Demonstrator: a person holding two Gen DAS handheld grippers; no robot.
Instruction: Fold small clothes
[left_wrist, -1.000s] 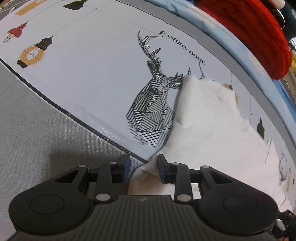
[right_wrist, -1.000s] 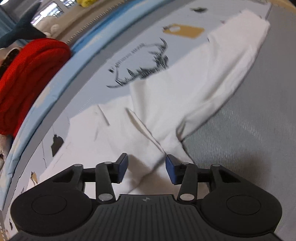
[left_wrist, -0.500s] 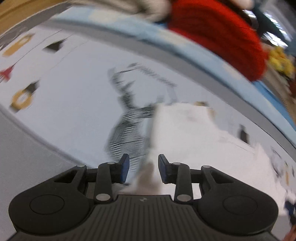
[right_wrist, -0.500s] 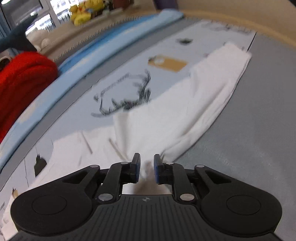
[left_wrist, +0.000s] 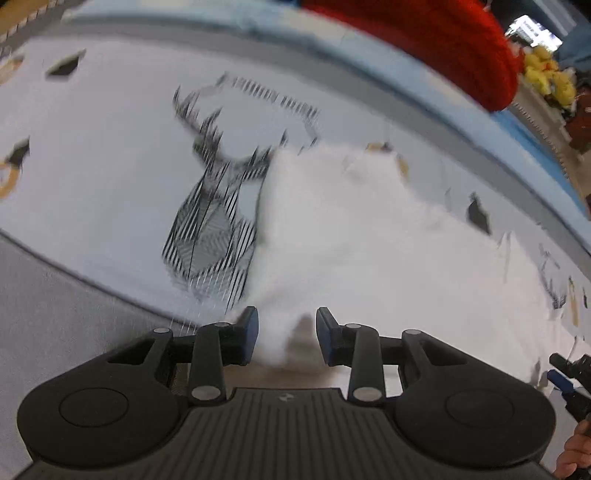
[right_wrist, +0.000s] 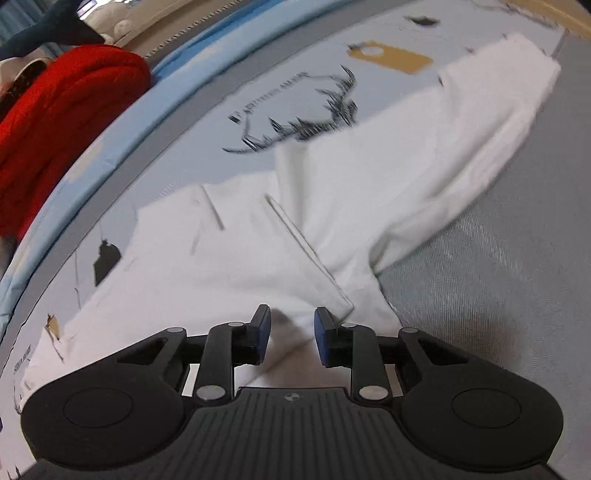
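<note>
Close in, the left gripper (left_wrist: 286, 334) has its jaws partly apart with a bunched fold of the white garment (left_wrist: 351, 236) rising between the blue pads (left_wrist: 252, 328); the cloth seems to touch the pad on the left of the view, with a gap at the other pad, so I cannot tell whether it is truly pinched. The right gripper (right_wrist: 291, 338) stands over the garment's (right_wrist: 332, 206) near hem, its jaws having just been opening, with white cloth lying between them and clear space at each pad; nothing gripped there, as I read it. The garment lies spread on the printed sheet (left_wrist: 110, 155), one long part running off onto the grey cover (right_wrist: 517, 258) toward the far right of the right-wrist view, and it overlaps the deer print (left_wrist: 218, 221). Judgement: this is a regrasp before a fold. To do it well, the right jaws should close on the hem's doubled edge, taking both layers, while the left keeps its fold taut so the cloth lifts flat rather than twisted. Risk is catching a single layer or dragging the sheet underneath. Farther off, a red knit bundle (right_wrist: 62, 122) sits at the blue edge (right_wrist: 177, 70), well clear.
</note>
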